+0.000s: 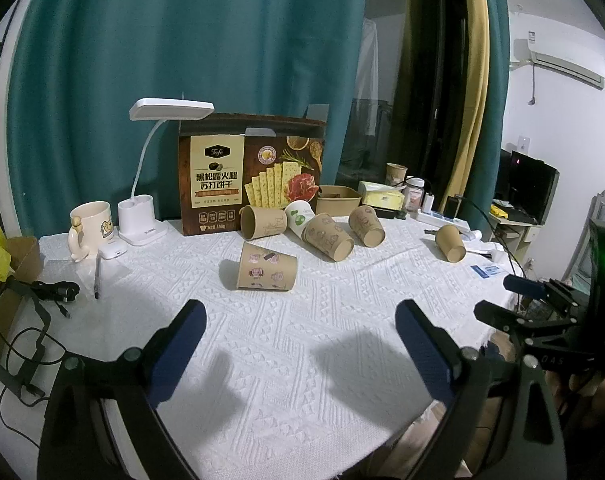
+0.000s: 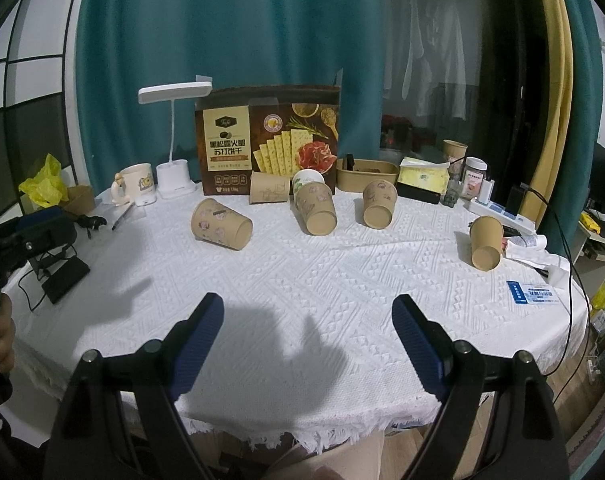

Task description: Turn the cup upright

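Left wrist view: the left gripper (image 1: 298,316) has its blue-padded jaws wide apart over bare white tablecloth (image 1: 302,360), nothing between them. Straight ahead of the jaws, nearest of all, lies a sticker cup (image 1: 267,267) on its side, mouth toward the left jaw's side. Further out a cluster of tipped paper cups (image 1: 330,236) crowds in front of the cracker box (image 1: 252,174), and a lone plain cup (image 1: 450,243) lies well beyond the right jaw's side.

In the right wrist view the right gripper (image 2: 308,316) is likewise spread and empty, with the same sticker cup (image 2: 221,224) ahead and toward its left jaw.

Risks, as I judge them: a cup on its side may roll away when one pad touches first; thin paper walls may crush under a firm squeeze; reaching into the cluster could knock neighbours about. The textured cloth may also drag or bunch.

Which cup is meant cannot be told. The white cup (image 1: 300,216) is half hidden behind the brown ones, and the rear clutter is too small to read. The other gripper shows only partly at each view's edge.
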Demonstrator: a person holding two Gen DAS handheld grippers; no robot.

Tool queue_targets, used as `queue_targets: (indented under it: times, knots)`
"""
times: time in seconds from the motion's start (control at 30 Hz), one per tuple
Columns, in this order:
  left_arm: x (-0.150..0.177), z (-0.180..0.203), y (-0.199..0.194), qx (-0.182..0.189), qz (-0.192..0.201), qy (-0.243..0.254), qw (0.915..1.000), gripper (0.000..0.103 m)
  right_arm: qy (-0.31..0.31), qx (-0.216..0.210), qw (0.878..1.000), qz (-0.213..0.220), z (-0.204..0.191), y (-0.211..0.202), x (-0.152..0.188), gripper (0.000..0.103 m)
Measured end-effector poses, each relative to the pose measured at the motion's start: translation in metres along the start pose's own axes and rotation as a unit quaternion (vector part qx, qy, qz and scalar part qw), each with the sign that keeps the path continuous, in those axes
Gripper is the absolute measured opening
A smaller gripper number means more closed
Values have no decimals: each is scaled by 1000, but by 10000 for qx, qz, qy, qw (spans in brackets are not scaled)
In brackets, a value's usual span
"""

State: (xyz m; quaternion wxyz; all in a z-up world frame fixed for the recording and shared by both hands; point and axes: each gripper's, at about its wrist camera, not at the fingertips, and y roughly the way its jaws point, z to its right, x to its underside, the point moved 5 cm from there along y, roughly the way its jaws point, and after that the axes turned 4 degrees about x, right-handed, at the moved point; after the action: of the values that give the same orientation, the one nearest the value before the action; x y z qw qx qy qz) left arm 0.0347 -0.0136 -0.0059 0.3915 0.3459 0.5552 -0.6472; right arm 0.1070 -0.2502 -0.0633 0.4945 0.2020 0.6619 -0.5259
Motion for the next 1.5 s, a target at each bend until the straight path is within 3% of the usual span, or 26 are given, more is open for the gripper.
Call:
queue_targets:
  times: [0.5,0.63,0.7,0.77,0.9,1.03,1.2,1.37,1.5]
  knots:
    - [0,-1,0,0,2,-13,10000,96,22,-8,10000,4,0,1,2,84]
    - [-3,-6,4,-94,-8,-255,9996,96,48,-26,10000,-42,3,3,0,84]
    - [-4,-10,11,-79,-90,-363,9993,103,106,-35,9999,-77,8,7,-3,84]
    - [-5,-11,20,-95,-189,-381,9991,103,178,-11,9997,-182,17,16,-4,84]
    - [-10,-12,58,148,-507,-415,9977,103,362,63,9984,-423,43,41,-6,84]
    - [-21,-1,111,618,-1167,-391,9905,103,409,227,9970,-617,71,70,-6,84]
    - [-39,18,169,358,-1327,-218,9903,103,550,445,9940,-838,117,112,-10,84]
    - [-53,39,229,518,-1731,-66,9835,103,852,503,9899,-1019,161,152,-17,84]
    - [-61,49,271,758,-1975,-298,9769,103,918,497,9895,-1000,184,168,-26,84]
